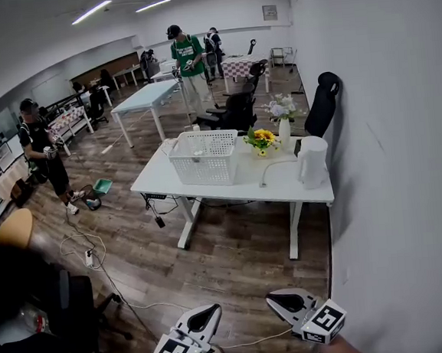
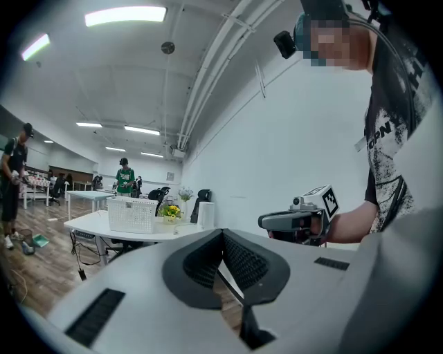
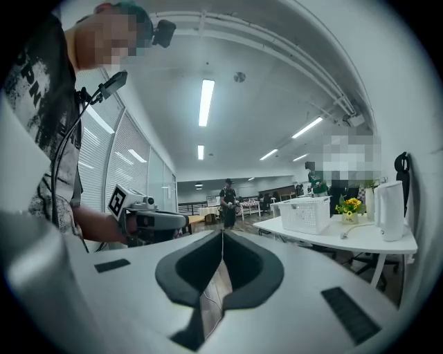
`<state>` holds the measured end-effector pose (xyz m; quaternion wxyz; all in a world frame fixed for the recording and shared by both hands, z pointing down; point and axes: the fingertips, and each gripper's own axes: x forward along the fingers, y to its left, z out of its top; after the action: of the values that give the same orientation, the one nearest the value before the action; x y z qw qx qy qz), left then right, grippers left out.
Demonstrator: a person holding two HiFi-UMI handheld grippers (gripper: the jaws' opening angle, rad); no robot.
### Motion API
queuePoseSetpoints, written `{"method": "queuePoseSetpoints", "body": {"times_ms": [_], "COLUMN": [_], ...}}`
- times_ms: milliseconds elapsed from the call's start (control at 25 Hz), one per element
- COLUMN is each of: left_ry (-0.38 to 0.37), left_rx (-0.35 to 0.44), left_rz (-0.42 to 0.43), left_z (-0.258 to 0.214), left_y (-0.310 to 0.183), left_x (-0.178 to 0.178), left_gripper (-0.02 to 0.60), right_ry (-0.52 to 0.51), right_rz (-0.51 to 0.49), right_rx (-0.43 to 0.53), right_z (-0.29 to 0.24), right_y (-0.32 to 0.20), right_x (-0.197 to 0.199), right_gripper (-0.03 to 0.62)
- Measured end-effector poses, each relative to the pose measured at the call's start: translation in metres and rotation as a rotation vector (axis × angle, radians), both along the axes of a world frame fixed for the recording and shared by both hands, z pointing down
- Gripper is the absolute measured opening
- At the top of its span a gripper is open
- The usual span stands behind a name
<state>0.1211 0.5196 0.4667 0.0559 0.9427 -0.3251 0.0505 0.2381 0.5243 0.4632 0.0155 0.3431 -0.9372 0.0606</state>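
Hovering low over the floor (image 1: 236,263) w/ nothing held, left gripper (image 1: 205,318) & right gripper (image 1: 286,303) both have jaws pressed together, the basket (image 1: 204,156) on the table (image 1: 234,190) well apart ahead, so prob. approach stage; any grab needs jaws opened first.

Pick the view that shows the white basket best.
Head view: the white basket is seen whole from above, on the white table. Both gripper views show it only small and side-on, far off.
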Motion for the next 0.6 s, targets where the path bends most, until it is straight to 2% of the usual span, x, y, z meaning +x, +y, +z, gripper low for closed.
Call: {"method": "queuePoseSetpoints", "body": {"times_ms": [320, 600], "left_ry": [0.011, 0.020], "left_rx": [-0.056, -0.072], "left_rz": [-0.023, -0.010], "left_z": [0.024, 0.033], "left_y": [-0.011, -0.056], "left_x": [-0.014, -0.033], "left_gripper": [0.011, 0.011], "right_ry": [-0.014, -0.003], "right_rz": [-0.015, -0.014], "right_rx": [-0.030, -0.028], "right_z": [0.013, 0.017], "right_y": [-0.015, -0.058], "right_x": [-0.012, -0.031], "right_gripper": [0.023, 0.023]}}
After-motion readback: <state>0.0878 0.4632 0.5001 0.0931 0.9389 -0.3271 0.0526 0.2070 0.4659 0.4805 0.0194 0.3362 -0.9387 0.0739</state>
